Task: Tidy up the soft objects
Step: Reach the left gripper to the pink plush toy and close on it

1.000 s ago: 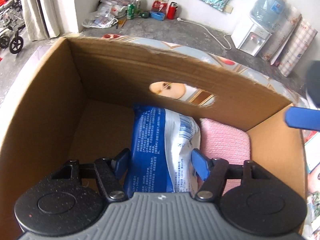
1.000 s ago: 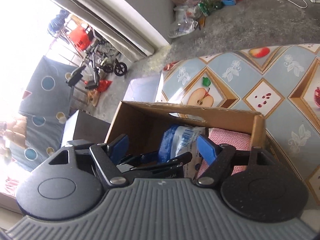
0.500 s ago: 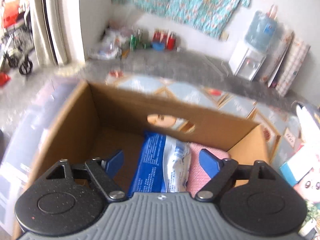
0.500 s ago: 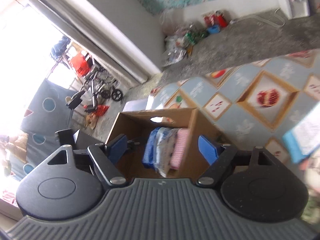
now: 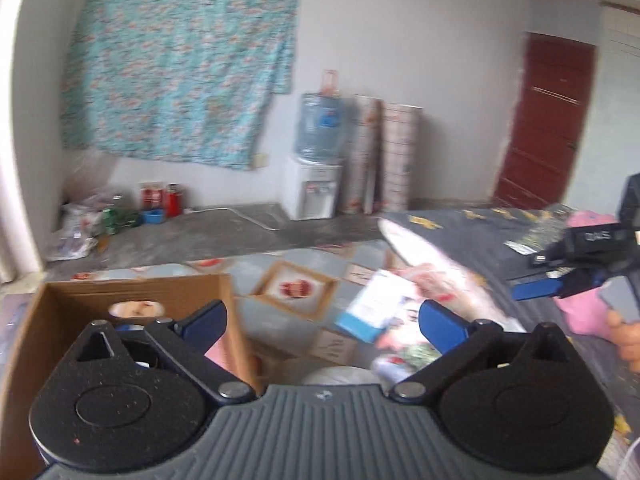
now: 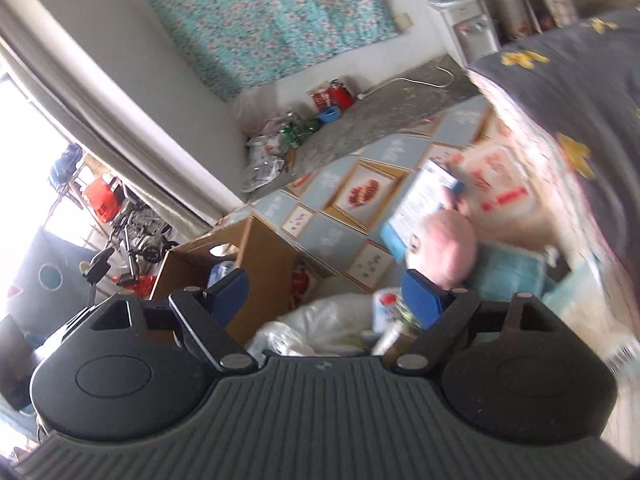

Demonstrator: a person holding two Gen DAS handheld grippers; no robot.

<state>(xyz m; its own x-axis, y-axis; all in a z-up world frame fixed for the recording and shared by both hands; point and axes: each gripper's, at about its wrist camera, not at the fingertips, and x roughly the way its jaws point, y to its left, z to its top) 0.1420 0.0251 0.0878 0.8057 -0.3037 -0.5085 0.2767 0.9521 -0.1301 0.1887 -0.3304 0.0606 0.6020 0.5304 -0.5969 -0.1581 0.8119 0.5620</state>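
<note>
cardboard box [image 5: 132, 288] sits left of the empty, spread left claw [image 5: 322, 322].

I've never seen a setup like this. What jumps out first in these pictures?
Probably the big turquoise flowered cloth hanging on the back wall, with a water dispenser to its right. Nearer, an open cardboard box sits at the left on a fruit-patterned tablecloth, and the left tool stands open and empty in front.

Matt cardboard box [image 5: 224, 300], rough edges
</note>
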